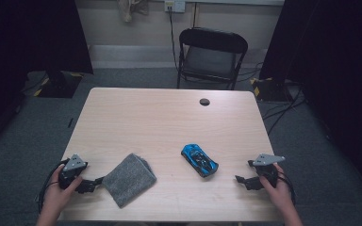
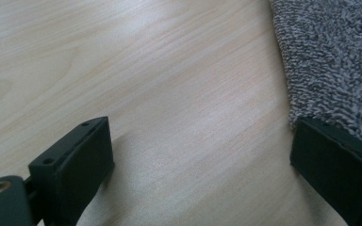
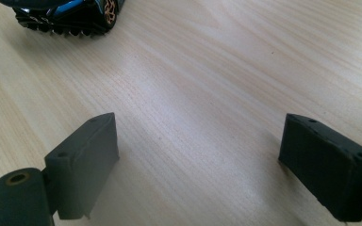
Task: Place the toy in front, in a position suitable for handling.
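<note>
Pale wood-grain desk [image 1: 160,117], rounded corners. Grey looped-pile cloth [image 1: 128,179], folded square, at 7 o'clock; glossy blue toy car [image 1: 199,160] at 5 o'clock. Left tongs [image 1: 94,183] gape wide, empty, one jaw against the cloth's edge. Right tongs [image 1: 243,179] gape wide, empty, near the car. Right gripper view shows the car's [image 3: 66,14] bronze wheel; left gripper view, the cloth's [image 2: 334,56] nubby loops.

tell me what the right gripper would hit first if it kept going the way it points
Probably the blue toy car. The right gripper, fingers open, points left across the table toward it, though its line may pass just off the car's near end.
</note>
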A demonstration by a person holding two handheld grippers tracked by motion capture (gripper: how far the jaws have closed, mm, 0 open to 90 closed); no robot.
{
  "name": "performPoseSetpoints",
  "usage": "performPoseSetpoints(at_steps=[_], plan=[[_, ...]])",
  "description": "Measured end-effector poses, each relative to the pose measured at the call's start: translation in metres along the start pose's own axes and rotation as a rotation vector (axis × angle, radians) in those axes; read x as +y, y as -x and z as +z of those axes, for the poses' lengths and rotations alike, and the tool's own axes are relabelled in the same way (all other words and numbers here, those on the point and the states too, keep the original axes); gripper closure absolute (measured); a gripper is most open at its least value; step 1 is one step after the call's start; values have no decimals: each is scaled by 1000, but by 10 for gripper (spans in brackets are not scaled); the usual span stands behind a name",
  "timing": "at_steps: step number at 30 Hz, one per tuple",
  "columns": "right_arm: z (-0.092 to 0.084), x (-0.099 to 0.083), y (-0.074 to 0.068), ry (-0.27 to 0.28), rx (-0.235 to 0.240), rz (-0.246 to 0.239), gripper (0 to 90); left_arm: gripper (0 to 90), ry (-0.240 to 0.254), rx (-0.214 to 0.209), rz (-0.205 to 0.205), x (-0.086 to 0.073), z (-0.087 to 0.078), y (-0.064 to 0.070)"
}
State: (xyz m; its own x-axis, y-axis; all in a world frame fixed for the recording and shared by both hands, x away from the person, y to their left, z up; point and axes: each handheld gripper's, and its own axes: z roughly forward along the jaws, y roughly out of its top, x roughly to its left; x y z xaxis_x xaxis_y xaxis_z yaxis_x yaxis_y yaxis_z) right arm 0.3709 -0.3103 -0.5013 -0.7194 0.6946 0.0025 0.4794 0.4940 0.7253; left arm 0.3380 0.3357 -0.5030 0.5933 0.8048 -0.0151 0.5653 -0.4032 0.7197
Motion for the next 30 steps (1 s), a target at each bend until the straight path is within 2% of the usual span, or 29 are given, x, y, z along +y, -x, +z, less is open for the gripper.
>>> performPoseSetpoints(at_steps=[18,21,25,30], plan=[[0,0,0,0,-2,3,114,32,-7,-6,5,0,0,1],[-1,0,0,0,-3,8,137,29,-7,-6,5,0,0,1],[-4,1,0,-6,20,33,160,0,-19,-12,11,1,2,2],[-9,8,-6,-22,29,34,176,0,-19,-11,10,1,2,2]])
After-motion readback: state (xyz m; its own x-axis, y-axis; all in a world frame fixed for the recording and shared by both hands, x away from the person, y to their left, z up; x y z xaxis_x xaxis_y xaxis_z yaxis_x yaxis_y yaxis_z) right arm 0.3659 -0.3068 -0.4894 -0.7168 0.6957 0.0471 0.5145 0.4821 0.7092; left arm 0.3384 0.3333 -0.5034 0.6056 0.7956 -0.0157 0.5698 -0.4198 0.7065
